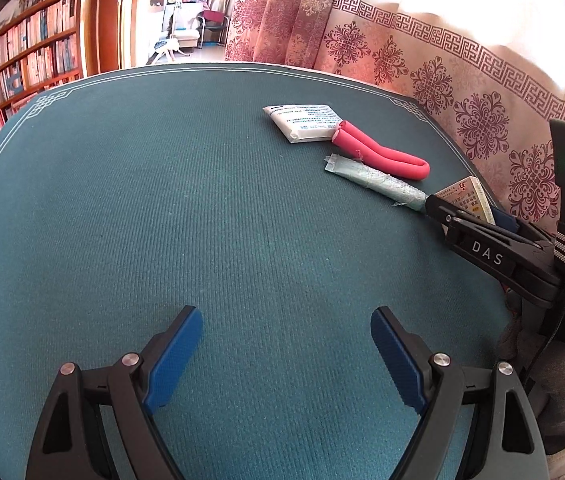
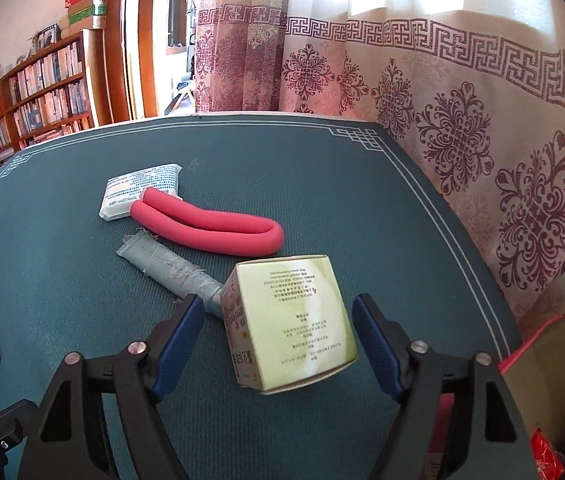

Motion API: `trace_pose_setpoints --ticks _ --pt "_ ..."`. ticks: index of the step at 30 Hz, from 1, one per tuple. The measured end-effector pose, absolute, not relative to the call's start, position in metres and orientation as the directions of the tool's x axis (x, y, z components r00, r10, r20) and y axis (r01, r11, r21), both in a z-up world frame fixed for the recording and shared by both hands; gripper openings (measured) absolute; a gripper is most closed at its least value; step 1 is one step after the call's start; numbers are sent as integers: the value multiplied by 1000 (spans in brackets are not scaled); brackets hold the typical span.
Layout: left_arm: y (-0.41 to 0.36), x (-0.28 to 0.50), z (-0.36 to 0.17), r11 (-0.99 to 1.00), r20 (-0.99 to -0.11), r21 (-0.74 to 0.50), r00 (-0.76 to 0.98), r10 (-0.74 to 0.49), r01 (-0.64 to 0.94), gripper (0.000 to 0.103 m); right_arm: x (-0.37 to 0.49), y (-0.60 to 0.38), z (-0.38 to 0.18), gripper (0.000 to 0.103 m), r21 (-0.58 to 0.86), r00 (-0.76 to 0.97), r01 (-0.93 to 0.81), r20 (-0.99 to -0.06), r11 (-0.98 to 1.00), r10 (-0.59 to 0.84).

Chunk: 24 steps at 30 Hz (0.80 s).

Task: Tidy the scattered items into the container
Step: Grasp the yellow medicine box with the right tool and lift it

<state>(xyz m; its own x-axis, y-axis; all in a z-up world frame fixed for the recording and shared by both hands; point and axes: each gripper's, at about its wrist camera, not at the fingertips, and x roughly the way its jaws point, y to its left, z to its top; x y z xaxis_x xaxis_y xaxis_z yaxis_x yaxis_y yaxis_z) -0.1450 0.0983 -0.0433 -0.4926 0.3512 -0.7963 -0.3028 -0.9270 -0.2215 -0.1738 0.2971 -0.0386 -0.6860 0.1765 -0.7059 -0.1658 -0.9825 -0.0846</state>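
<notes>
While the left gripper [image 1: 286,354] hangs tilted down over the bare middle of the green table mat [image 1: 162,200], jaws spread wide with nothing between them, the right gripper [image 2: 278,344] angles down near the mat's right edge. Its jaws stand wide apart on either side of one pale green box [image 2: 302,320], and neither blue pad visibly presses on the carton. Four loose items lie toward the mat's far right corner: that box, one grey-green tube [image 2: 170,268] touching its far side, one folded pink foam roller [image 2: 210,224], and one white packet [image 2: 140,190] under the roller's ends. At the right edge, a container [image 2: 554,364] shows partly.
</notes>
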Motion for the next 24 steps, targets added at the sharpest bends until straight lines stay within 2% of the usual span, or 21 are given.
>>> trace_pose_setpoints --ticks 4,13,24 --pt "99 -145 -43 -927 -796 -221 -493 351 -303 88 -177 302 -47 48 -45 -661 -160 -737 -986 141" --pt "103 -148 -43 -926 -799 -216 -489 349 -309 88 -158 289 -45 48 106 -656 -65 -753 -992 -38" --pt "151 -169 -25 -888 -766 -194 -501 403 -417 88 -69 288 -26 48 130 -694 -53 -718 -990 -57"
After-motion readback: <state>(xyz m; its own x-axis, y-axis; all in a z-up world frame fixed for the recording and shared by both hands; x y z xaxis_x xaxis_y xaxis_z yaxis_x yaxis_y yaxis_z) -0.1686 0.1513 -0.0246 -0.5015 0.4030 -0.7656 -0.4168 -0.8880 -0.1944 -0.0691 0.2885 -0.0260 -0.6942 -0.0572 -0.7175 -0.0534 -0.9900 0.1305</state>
